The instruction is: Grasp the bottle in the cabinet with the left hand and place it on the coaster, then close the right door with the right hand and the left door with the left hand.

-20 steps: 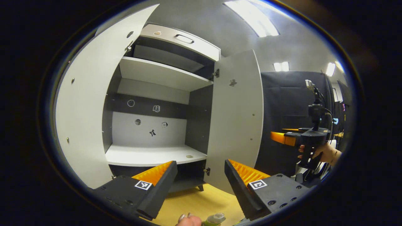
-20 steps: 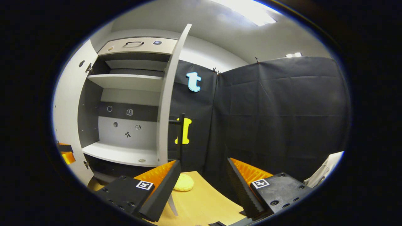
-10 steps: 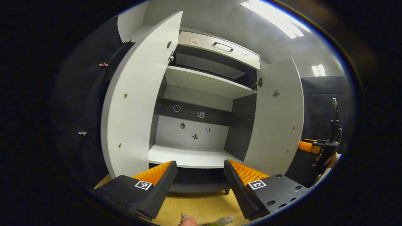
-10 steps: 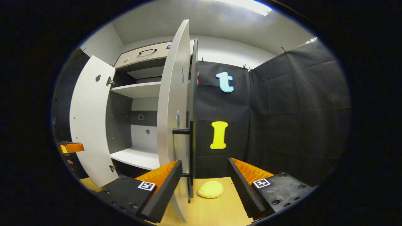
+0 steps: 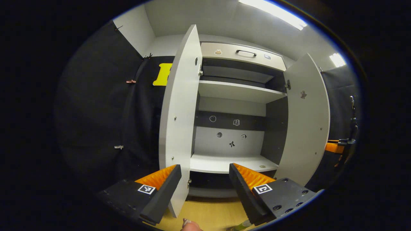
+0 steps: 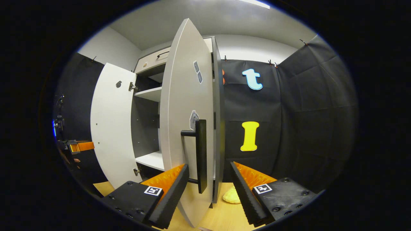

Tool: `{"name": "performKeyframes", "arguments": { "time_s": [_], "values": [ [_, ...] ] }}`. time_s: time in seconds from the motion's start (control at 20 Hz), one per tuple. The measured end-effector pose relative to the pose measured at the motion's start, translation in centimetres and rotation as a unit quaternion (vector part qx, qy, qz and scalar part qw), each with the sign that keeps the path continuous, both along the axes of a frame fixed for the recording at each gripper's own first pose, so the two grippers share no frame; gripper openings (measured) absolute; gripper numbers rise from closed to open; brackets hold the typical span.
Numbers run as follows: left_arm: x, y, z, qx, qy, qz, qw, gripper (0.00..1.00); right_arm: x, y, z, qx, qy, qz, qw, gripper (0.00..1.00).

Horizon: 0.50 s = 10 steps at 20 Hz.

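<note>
I am looking along the left tool (image 5: 205, 179) at the bottom centre of the left gripper view; its fingers are standing wide apart with nothing between them. Above them the cabinet (image 5: 237, 96) is filling the middle of the frame with both doors swung open. The left door (image 5: 179, 128) is standing edge-on left of centre, and the right door (image 5: 306, 125) is angling out at the right. The lower shelf (image 5: 224, 163) is showing bare apart from a small round disc near its right end. At the very bottom edge, just right of centre, a sliver of the bottle (image 5: 239, 227) is peeking up over the wooden worktop (image 5: 208, 213), beside a fingertip (image 5: 189, 224); I cannot tell whether it is resting on the coaster.

In the right gripper view the right tool (image 6: 207, 184) is sitting at the bottom centre, fingers spread wide and gripping nothing. The right door (image 6: 188, 128) is rising just ahead of the inner finger, its black bar handle (image 6: 200, 154) facing me in the middle of the frame. A pale yellow lumpy object (image 6: 231, 196) is lying on the worktop (image 6: 221, 218) between the fingers, farther off. At the far left edge the left tool (image 6: 80, 146) is showing, with the left door (image 6: 112, 128) beside it.
</note>
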<state>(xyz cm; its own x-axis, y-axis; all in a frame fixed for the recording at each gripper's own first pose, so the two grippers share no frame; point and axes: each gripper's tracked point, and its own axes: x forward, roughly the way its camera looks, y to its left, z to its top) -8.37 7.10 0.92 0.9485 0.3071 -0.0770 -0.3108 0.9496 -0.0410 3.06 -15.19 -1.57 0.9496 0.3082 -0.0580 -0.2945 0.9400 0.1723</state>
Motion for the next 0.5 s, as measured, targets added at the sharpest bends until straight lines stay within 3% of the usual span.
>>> {"name": "performKeyframes", "arguments": {
  "time_s": [0.2,0.5],
  "values": [
    [-0.9,4.1,0.0,-0.001,0.008,0.022,1.000,0.95,0.5,4.6,0.2,-0.005,-0.004,0.020,1.000,0.88],
    [-2.4,10.8,0.6,-0.003,0.005,0.041,0.999,0.95,2.6,9.5,0.1,-0.009,-0.005,-0.003,1.000,0.88]
  ]
}}
